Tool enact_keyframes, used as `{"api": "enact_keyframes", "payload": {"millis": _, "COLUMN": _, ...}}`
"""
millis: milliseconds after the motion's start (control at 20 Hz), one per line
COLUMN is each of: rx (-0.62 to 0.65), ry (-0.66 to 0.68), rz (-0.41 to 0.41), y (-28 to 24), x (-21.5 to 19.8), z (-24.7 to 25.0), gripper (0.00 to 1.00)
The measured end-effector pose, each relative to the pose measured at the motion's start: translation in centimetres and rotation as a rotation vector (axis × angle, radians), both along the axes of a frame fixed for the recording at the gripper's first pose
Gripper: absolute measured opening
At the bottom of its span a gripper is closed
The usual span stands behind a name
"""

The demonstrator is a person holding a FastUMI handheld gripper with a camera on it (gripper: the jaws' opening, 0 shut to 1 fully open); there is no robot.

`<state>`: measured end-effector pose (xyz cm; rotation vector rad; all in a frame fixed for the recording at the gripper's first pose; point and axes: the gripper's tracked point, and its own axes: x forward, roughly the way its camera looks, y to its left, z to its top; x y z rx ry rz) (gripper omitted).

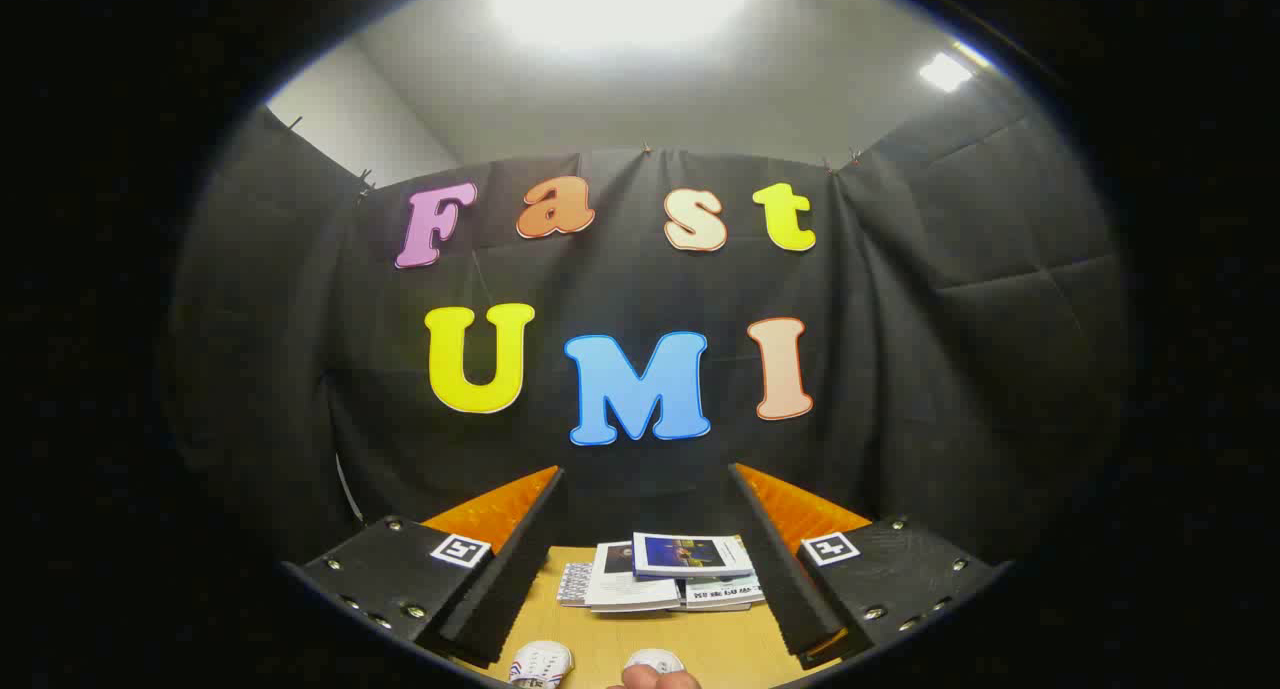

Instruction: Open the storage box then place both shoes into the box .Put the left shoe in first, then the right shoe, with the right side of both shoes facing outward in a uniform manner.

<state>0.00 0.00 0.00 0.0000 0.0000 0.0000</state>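
My gripper [645, 489] is raised above the wooden table [730, 641] and stands open, with a wide gap and nothing between its fingers. Low between the fingers, at the table's near edge, I see the toes of two white shoes: one [541, 663] on the left and one [654, 660] on the right. A person's finger [655, 678] lies on or just in front of the right shoe. Most of both shoes is hidden.
A stack of books and booklets [668, 572] lies on the table beyond the shoes, close to the black cloth wall [950, 369]. Bright ceiling lights shine above the cloth.
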Motion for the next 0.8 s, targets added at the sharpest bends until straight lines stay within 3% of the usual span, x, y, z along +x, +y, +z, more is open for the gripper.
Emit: {"api": "enact_keyframes", "payload": {"millis": 800, "rx": -0.01, "ry": 0.022, "rz": 0.044, "y": 4.1, "x": -3.6, "z": 0.7, "gripper": 0.98}}
